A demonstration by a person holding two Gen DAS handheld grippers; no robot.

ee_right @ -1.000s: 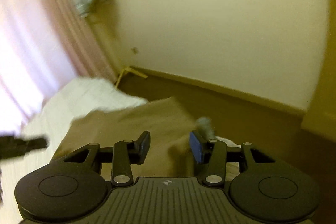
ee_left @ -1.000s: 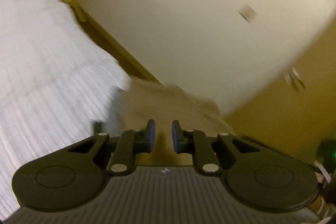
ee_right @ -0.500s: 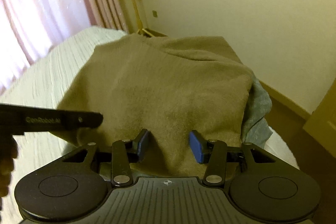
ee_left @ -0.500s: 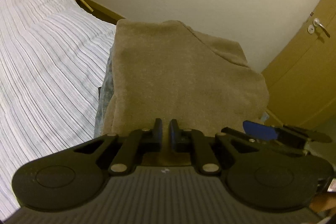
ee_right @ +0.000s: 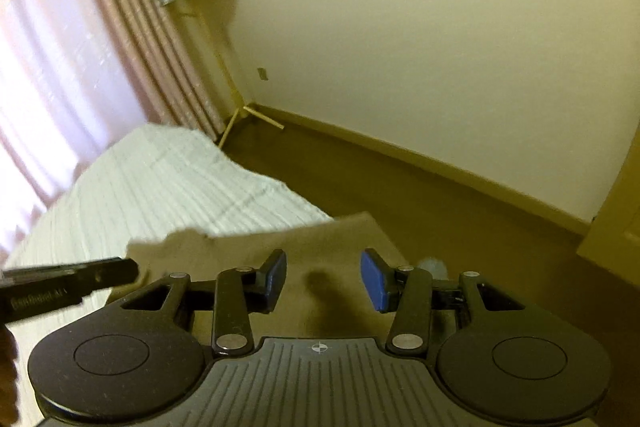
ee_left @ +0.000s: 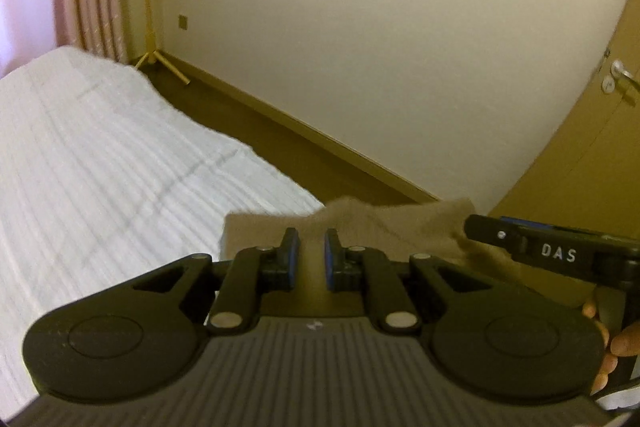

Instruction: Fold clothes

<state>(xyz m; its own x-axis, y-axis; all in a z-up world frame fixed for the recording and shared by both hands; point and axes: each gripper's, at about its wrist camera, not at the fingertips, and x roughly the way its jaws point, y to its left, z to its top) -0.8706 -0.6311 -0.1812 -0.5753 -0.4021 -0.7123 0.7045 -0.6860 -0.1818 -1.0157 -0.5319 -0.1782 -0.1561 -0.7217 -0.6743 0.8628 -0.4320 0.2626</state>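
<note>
The tan garment (ee_left: 360, 223) has dropped low, lying flat and blurred.

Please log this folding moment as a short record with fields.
surface: bed with white striped cover
garment: tan cloth at the bed's near corner, beside the floor
left gripper: jaws nearly together, a narrow gap showing, cloth behind the tips; grip on it unclear
right gripper: jaws apart over the cloth, nothing between them
background: pink curtain, cream wall, wooden door
image quality: bed and cloth edges blurred
</note>
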